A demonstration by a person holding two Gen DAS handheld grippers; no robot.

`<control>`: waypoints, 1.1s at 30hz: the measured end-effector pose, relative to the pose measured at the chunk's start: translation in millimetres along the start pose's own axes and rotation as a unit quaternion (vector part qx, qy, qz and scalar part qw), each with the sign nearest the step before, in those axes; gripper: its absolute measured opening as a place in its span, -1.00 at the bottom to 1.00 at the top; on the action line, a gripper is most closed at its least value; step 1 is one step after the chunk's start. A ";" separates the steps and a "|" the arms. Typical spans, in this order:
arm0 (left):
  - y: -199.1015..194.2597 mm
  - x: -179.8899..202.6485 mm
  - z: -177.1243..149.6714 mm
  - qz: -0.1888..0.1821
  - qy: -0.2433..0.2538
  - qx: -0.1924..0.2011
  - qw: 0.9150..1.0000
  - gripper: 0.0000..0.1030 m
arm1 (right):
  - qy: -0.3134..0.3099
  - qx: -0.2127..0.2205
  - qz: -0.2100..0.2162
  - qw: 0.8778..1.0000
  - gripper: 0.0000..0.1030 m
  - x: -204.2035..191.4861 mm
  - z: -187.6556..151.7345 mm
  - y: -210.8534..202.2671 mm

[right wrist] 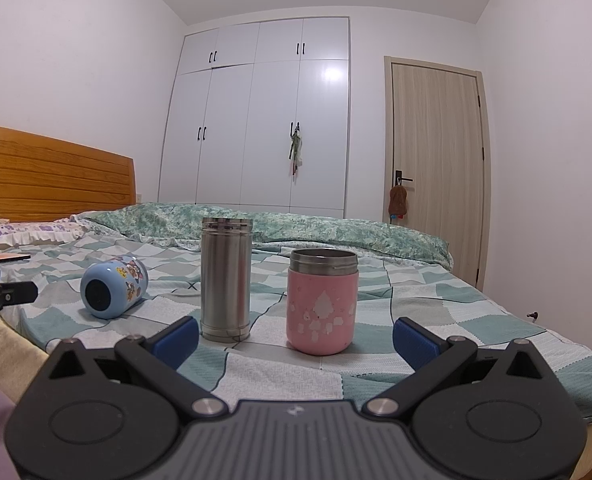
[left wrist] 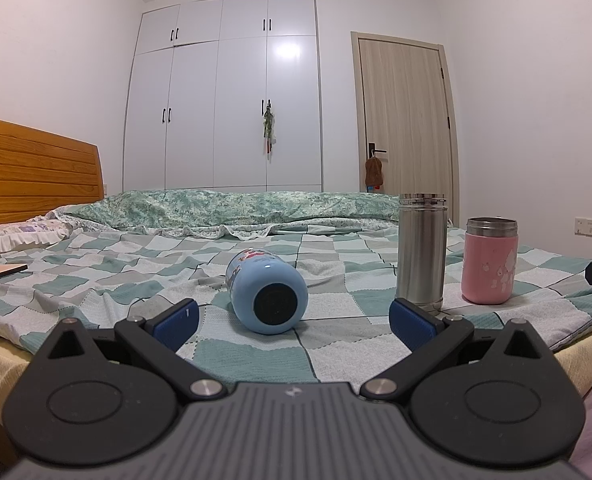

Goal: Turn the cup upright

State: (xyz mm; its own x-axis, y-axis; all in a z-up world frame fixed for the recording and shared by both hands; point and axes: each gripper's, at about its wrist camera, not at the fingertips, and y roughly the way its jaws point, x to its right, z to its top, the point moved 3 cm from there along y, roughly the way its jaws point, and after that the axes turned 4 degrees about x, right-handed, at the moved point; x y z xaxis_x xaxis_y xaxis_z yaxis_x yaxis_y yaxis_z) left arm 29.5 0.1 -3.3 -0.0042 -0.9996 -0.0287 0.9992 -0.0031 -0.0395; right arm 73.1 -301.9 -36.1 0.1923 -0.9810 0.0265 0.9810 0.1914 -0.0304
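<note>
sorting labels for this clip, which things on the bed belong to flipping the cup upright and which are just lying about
Part of the job:
- blue cup, on its side, base facing the cameras
- left tool, open, lined up behind it

Just lying about:
- steel flask, upright
- pink cup, upright
- book at the bed's left edge
- right tool, open

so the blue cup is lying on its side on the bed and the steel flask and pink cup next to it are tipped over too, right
Not quite. The blue cup does lie on its side on the bed, but the steel flask and pink cup both stand upright, as the right wrist view shows clearly.
</note>
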 end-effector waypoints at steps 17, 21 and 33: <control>0.1 -0.1 0.0 0.000 0.000 0.000 1.000 1.00 | 0.000 -0.001 0.002 1.000 1.00 -0.3 -0.7 0.0; 4.5 0.2 2.8 0.004 -0.003 -0.011 1.000 1.00 | -0.008 -0.013 0.032 0.999 1.00 -7.7 1.8 3.3; 24.4 -13.8 20.9 0.034 0.015 -0.060 0.998 1.00 | -0.076 -0.029 0.197 0.977 1.00 -66.3 36.8 66.4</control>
State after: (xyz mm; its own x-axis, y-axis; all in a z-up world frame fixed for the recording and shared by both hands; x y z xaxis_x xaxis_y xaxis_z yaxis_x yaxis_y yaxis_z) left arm 54.7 13.2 17.0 0.0597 -0.9961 -0.0649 0.9853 0.0692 -0.1559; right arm 126.3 -223.0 -3.2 0.5599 -0.8150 0.1495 0.8283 0.5461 -0.1251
